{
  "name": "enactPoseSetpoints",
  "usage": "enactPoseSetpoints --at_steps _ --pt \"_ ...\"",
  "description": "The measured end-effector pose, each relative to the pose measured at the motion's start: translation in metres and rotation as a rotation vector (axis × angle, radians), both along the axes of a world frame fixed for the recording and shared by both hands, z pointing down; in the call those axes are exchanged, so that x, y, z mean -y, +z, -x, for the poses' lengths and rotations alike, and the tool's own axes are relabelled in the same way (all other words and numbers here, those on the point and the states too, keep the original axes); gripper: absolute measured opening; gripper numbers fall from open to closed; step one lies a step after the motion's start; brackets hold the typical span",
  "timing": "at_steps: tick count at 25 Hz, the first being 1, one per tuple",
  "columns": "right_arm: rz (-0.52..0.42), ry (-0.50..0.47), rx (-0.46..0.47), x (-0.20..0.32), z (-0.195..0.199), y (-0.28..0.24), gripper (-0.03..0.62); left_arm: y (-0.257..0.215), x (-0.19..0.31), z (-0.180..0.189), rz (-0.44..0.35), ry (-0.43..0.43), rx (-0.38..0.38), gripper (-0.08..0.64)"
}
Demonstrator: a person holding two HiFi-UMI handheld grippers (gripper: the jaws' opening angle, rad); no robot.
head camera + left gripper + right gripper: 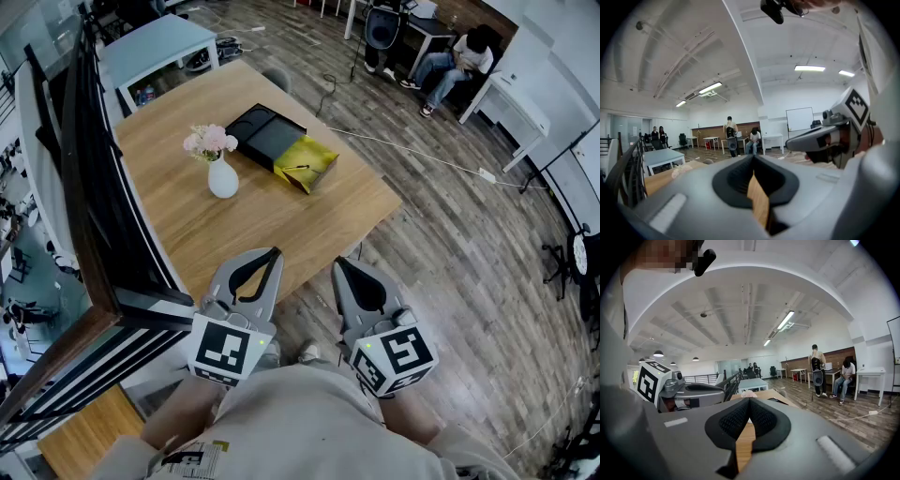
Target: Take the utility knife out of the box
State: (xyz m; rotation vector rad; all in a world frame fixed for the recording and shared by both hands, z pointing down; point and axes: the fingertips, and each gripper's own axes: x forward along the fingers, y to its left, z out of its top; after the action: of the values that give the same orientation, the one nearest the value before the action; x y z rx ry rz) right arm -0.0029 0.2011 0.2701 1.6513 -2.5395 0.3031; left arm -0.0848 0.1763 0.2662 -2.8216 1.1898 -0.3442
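A black open box (267,134) lies at the far side of the wooden table (206,234). A yellow bag-like package (307,164) rests against its right end. I cannot make out the utility knife itself. My left gripper (275,251) hovers over the table's near edge, shut and empty. My right gripper (339,263) is beside it, just off the table's near corner and above the floor, also shut and empty. In the left gripper view the left gripper's (752,157) tips meet, and the right gripper (825,140) shows at the right. In the right gripper view the right gripper's (749,400) tips touch.
A white vase (222,176) with pink flowers (211,141) stands left of the box. A black railing (94,187) runs along the table's left side. A white cable (412,150) crosses the wood floor. A seated person (459,56) and a white desk (511,108) are far right.
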Motion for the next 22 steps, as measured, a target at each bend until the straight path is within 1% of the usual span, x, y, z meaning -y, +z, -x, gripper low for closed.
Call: enactPoseSetpoints --at_steps 3,7,9,13,22 --pt "0.004 0.011 -0.008 0.002 -0.007 0.003 0.002 0.002 0.0 -0.004 -0.001 0.005 0.009 0.003" --pt "-0.004 0.034 0.012 0.006 -0.019 0.005 0.002 0.005 0.0 -0.01 0.003 0.008 0.018 0.003" --pt "-0.006 0.042 0.001 0.008 -0.026 0.005 0.002 0.005 0.001 -0.013 0.002 0.01 0.021 0.003" --pt "-0.006 0.038 -0.046 0.009 -0.03 0.007 0.002 0.007 0.003 -0.018 0.002 0.011 0.023 0.003" --pt "0.008 0.012 -0.023 0.007 -0.031 0.014 0.002 0.013 0.002 -0.03 0.012 0.009 0.041 0.003"
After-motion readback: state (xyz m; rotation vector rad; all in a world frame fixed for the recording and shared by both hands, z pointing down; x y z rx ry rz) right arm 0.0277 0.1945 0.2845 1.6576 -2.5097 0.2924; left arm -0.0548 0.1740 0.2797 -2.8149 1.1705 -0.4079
